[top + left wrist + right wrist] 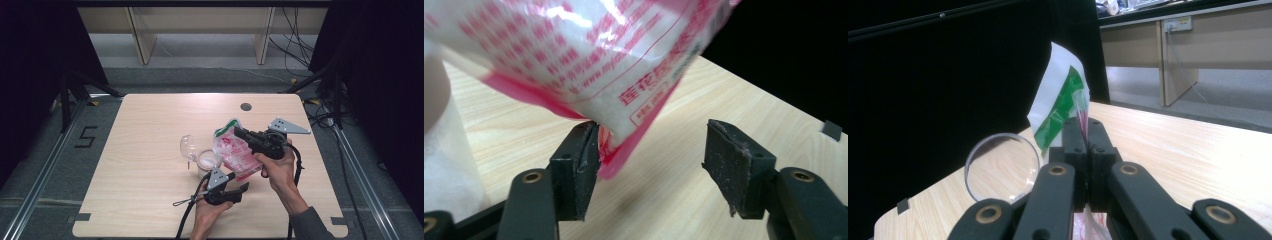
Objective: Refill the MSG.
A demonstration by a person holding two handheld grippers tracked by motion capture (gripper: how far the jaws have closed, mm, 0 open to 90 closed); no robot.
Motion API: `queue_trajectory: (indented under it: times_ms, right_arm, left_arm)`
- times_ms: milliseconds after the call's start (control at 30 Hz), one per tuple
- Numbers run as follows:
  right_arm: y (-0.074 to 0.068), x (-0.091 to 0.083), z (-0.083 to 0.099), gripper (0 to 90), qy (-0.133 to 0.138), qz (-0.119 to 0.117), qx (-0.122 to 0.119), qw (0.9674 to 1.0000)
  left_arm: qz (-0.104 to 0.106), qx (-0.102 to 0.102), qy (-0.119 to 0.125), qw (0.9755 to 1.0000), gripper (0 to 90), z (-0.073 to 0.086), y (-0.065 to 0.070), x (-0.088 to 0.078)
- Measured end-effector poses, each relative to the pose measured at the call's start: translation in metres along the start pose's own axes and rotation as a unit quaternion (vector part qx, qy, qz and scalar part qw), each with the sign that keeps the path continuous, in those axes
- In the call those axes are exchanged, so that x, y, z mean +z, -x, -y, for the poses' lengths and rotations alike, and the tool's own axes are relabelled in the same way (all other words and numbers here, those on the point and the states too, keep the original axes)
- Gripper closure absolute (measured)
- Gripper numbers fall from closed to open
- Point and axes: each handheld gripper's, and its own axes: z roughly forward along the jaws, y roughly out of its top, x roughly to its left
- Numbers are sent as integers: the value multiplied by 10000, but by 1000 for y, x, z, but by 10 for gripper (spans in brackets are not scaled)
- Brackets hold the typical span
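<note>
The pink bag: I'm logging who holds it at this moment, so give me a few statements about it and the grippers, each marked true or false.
1. The right gripper is shut on the pink bag. True.
2. The left gripper is clamped on the bag's lower corner. False: its jaws stand apart, and the corner only rests against one of them.
3. The bag lies flat on the table. False: it is held up, tilted over the clear jar.
4. The jar's hinged lid is open. True.
5. The bag is printed in blue. False: pink-red print, with a green and white top edge.
</note>
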Motion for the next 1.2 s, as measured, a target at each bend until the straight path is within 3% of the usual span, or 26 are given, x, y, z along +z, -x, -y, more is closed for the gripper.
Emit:
queue_trajectory:
  times_ms: [33,200,300,400,433,467,533,600,700,733,867,900,933,967,1033,1167,1200]
  right_arm:
    - [0,0,0,900,-12,38,-31,10000]
    - [0,-2,2,900,-35,101,-103,9999]
    - [4,-5,5,900,-1,143,-58,9999]
    - [7,-9,10,900,41,159,64,9998]
    - [8,-11,12,900,14,136,107,9998]
    - [8,-13,14,900,11,165,155,9997]
    - [11,-15,15,900,80,167,120,9998]
    - [14,-24,19,900,158,139,298,9993]
    - [18,-32,22,900,222,167,137,9995]
    - [17,-35,23,900,188,179,198,9995]
    - [23,-45,27,900,306,201,305,9989]
    - [25,-49,28,900,268,332,110,9990]
    - [24,-50,29,900,322,262,296,9987]
    - [24,-55,30,900,239,305,326,9987]
    - [29,-59,33,900,316,309,198,9988]
    - [31,-68,38,900,368,322,320,9983]
    - [34,-71,39,900,321,368,235,9985]
  left_arm:
    - [-4,117,-34,9999,385,-1,-1,-1]
    - [-19,-101,-6,9999,384,0,-1,-1]
    - [-20,-61,-55,10000,385,0,-1,-4]
    - [88,-34,111,9999,385,-2,1,-8]
    - [66,72,51,9999,385,-3,0,-11]
    - [125,42,127,9998,385,-3,1,-11]
    - [77,6,40,10000,385,-3,3,-13]
    - [88,0,10,10000,385,-2,5,-14]
    - [175,-18,59,9998,380,0,7,-17]
    - [230,13,54,9997,378,0,7,-19]
    - [160,140,57,9998,367,0,11,-32]
    - [130,186,35,9997,363,0,10,-37]
    - [72,213,27,9997,362,0,9,-40]
    - [24,196,47,9998,358,1,8,-43]
    - [-77,272,-23,9996,349,1,6,-50]
    - [-247,357,-144,9990,343,1,1,-62]
    - [-225,376,-136,9989,342,0,0,-64]
